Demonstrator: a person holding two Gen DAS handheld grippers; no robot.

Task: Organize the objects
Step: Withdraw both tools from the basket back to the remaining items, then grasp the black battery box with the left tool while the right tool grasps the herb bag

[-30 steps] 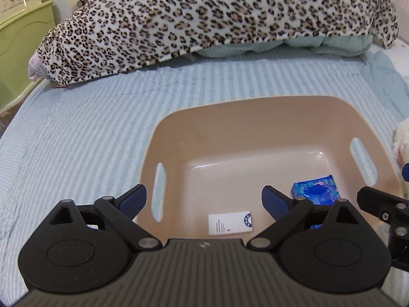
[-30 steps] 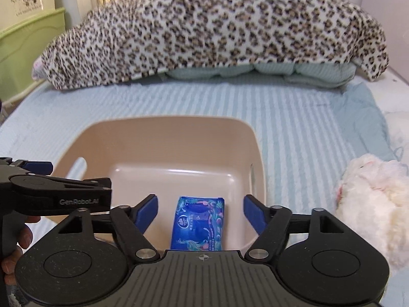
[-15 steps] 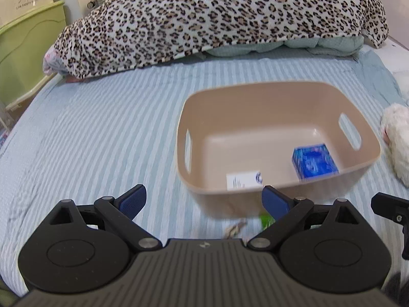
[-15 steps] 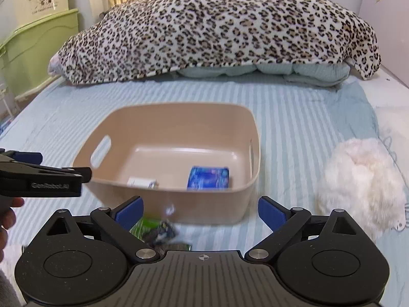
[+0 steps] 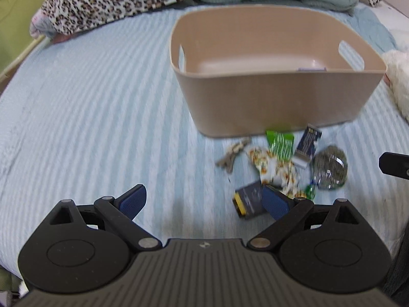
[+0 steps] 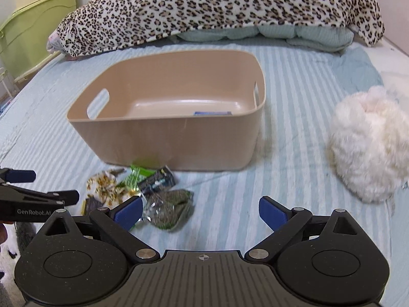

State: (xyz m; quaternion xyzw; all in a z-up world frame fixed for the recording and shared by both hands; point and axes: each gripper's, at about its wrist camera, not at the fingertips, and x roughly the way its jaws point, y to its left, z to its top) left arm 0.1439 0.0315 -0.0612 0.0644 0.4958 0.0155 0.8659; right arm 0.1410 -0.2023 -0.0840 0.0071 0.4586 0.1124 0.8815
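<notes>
A tan plastic basket [image 5: 276, 107] [image 6: 168, 138] stands on the striped bedspread; a blue packet edge [image 6: 212, 113] shows inside it. In front of it lies a pile of small items: keys [image 5: 231, 154], a green packet [image 5: 280, 143] [image 6: 135, 176], a flowered packet [image 5: 276, 168] [image 6: 103, 186], a dark blue packet [image 5: 308, 144], a clear bag of dark bits [image 5: 329, 168] [image 6: 171, 208] and a small dark box [image 5: 248, 199]. My left gripper [image 5: 204, 200] is open and empty, just before the pile. My right gripper [image 6: 200, 211] is open and empty, right of the pile.
A leopard-print blanket [image 6: 217, 7] over pale green bedding lies along the back. A white fluffy toy [image 6: 370, 140] sits to the basket's right. A green cabinet [image 6: 33, 33] stands at the far left, beside the bed.
Both grippers have drawn back and down from over the basket. The pile in front of the basket has come into view, and the basket's contents are now mostly hidden by its front wall.
</notes>
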